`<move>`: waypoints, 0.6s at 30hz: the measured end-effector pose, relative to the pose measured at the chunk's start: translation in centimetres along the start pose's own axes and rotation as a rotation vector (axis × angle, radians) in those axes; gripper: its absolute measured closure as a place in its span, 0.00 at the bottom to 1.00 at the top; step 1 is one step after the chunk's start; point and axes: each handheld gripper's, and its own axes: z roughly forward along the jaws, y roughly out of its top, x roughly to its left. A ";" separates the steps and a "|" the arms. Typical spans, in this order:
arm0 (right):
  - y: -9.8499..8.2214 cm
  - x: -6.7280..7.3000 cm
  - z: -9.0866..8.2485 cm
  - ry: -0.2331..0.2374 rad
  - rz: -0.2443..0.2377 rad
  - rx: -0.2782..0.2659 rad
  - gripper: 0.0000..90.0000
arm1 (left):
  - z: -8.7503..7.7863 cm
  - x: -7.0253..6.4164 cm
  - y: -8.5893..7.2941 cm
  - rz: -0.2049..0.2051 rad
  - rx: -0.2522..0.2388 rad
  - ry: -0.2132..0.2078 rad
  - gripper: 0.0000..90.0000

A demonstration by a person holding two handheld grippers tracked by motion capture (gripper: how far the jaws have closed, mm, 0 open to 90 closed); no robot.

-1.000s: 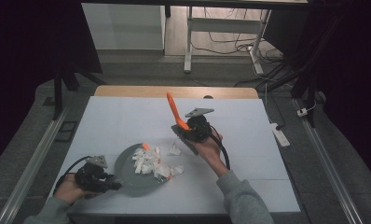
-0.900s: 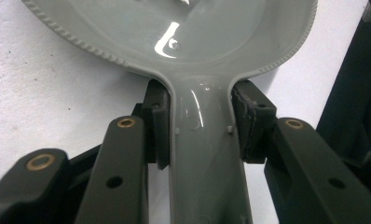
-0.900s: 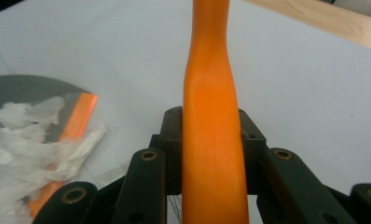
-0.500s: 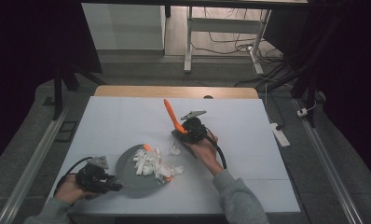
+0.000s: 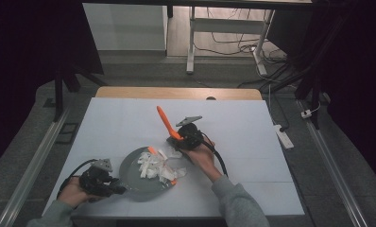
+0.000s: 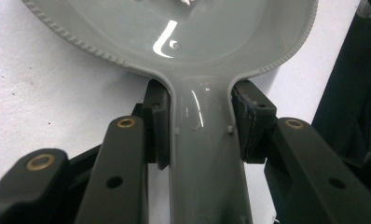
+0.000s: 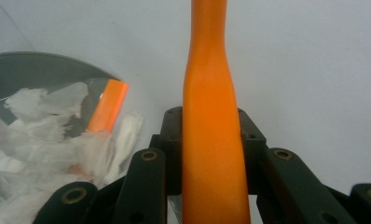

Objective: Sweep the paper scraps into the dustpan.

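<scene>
A grey dish [image 5: 129,178] with a ridged rim lies at the table's near left. My left gripper [image 5: 111,188] is shut on its handle [image 6: 207,163], a pad pressing on each side. White paper scraps [image 5: 153,165] and a small orange piece [image 5: 152,151] are heaped in the dish, some spilling over its right rim. My right gripper [image 5: 176,138] hovers just beyond that rim, shut on the orange handle [image 7: 214,140] of a tool [image 5: 165,122] that sticks up and away. In the right gripper view the scraps [image 7: 39,126] and the orange piece [image 7: 108,105] lie at the left.
The white table top [image 5: 233,123] spreads wide to the far side and right. A wooden strip [image 5: 176,92] borders its far edge. A white power strip [image 5: 281,135] lies off the right edge, and metal legs and cables stand on the floor beyond.
My right gripper has carried the orange tool left and nearer, toward the dish's right rim. The left gripper and the dish have stayed put.
</scene>
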 end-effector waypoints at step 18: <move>0.5 5.5 0.9 0.157 -0.062 -0.026 0.78 | 0.3 -0.1 0.3 -0.006 -0.004 0.002 0.68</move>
